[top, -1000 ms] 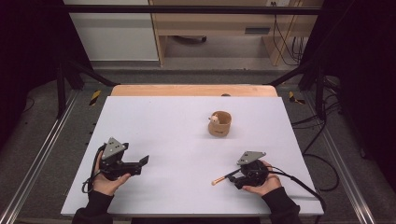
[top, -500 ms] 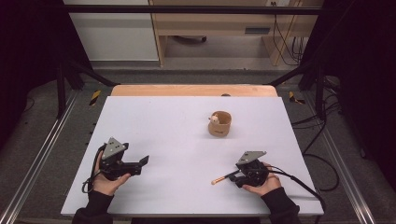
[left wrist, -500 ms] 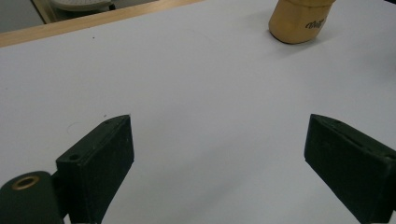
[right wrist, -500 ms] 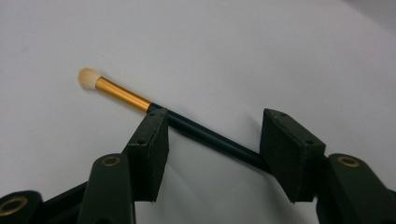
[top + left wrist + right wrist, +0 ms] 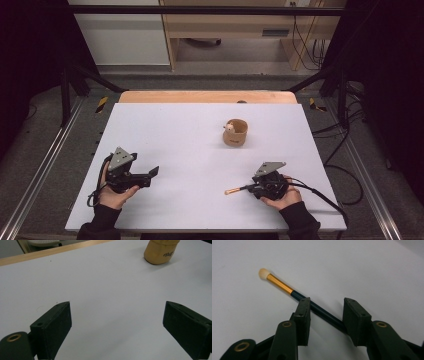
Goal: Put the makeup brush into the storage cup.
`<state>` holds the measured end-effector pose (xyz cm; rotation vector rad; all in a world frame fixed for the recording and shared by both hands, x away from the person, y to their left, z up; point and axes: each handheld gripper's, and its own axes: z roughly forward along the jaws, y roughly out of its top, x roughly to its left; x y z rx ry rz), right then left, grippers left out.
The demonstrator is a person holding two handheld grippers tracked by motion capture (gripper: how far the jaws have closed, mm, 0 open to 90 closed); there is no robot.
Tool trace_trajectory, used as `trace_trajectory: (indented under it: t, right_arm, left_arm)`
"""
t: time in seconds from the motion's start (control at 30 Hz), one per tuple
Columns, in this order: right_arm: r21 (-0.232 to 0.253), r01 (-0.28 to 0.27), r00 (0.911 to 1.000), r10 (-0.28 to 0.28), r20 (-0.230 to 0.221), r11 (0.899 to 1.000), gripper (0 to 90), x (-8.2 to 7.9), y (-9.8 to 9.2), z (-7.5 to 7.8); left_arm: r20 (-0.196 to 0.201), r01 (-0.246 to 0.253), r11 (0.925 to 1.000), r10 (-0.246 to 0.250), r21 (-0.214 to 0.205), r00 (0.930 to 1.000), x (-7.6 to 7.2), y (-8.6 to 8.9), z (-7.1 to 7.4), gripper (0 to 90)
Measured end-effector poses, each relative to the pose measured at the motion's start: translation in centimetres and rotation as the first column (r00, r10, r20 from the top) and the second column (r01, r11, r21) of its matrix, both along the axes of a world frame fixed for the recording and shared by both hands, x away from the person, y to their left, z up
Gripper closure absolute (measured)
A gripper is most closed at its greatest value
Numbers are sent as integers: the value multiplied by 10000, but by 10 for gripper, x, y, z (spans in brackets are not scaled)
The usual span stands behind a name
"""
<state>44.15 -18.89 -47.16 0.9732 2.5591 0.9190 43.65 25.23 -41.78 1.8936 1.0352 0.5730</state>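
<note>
We see the right gripper [image 5: 325, 317] at the table's [image 5: 190, 130] near edge, its jaws partly closed around a small brush [image 5: 287, 288] lying slantwise between them, gap left. The wooden cup [image 5: 235, 133] stands well beyond the brush. Far left of the brush, the left gripper [image 5: 117, 325] gapes wide, empty.

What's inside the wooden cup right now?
From the high view, the wooden cup holds something small and pale with a rounded top at its left inner side, possibly a brush tip. The cup's wall hides whatever sits lower inside.
</note>
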Motion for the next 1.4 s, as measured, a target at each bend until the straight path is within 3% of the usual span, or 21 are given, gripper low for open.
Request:
trace_trajectory:
  t: [0.7,1.4]
  right_arm:
    - [-450,502,9987,-497,111,9977,776,-4,-2,3]
    - [-536,930,9953,-942,-204,9942,839,-6,-2,5]
  left_arm:
    - [-23,-11,10000,11,-25,10000,0,1,0,81]
    - [-18,-3,10000,3,-17,10000,0,1,0,82]
